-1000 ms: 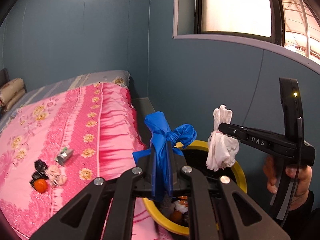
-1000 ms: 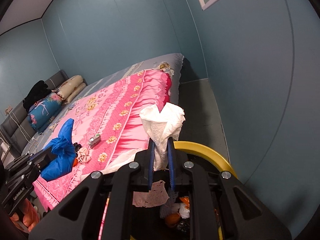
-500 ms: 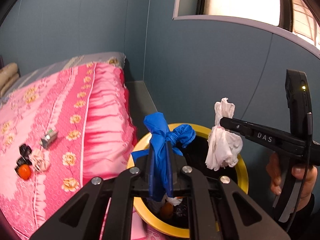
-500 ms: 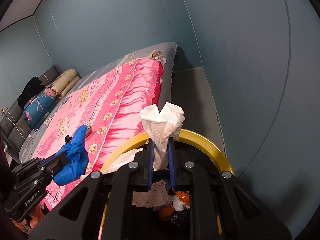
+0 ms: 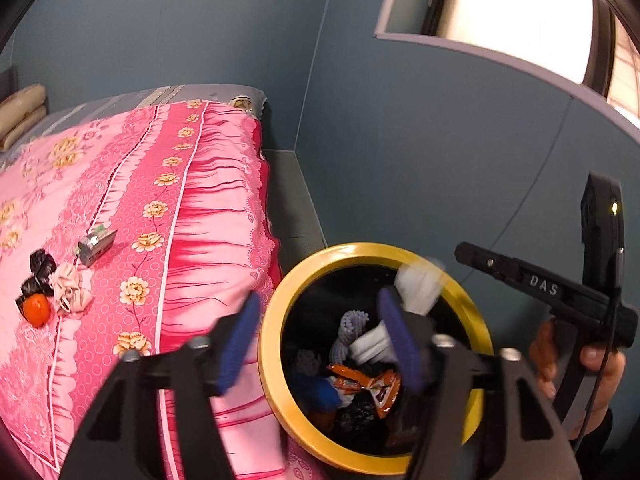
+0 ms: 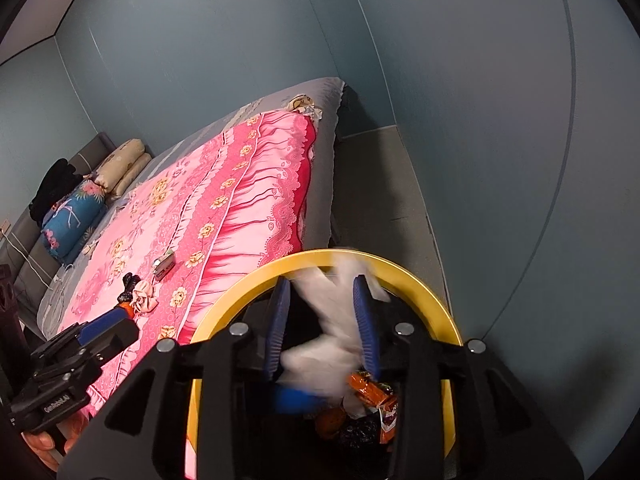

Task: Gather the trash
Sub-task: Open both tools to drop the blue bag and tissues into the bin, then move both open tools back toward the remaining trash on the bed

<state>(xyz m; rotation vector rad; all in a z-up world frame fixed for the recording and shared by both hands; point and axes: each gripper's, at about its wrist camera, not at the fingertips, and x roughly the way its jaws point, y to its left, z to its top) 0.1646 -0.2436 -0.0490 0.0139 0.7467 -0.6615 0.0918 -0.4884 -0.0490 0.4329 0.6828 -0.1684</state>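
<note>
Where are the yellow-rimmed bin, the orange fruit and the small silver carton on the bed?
yellow-rimmed bin (image 5: 362,249): left wrist view, far arc of its rim.
orange fruit (image 5: 37,309): left wrist view, middle of its skin.
small silver carton (image 5: 97,243): left wrist view, its upper face.

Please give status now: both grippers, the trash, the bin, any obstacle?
Left gripper jaws opening, nothing between. Right gripper jaws opening, white tissue dropping into yellow-rimmed bin. Nothing blocks the bin.
</note>
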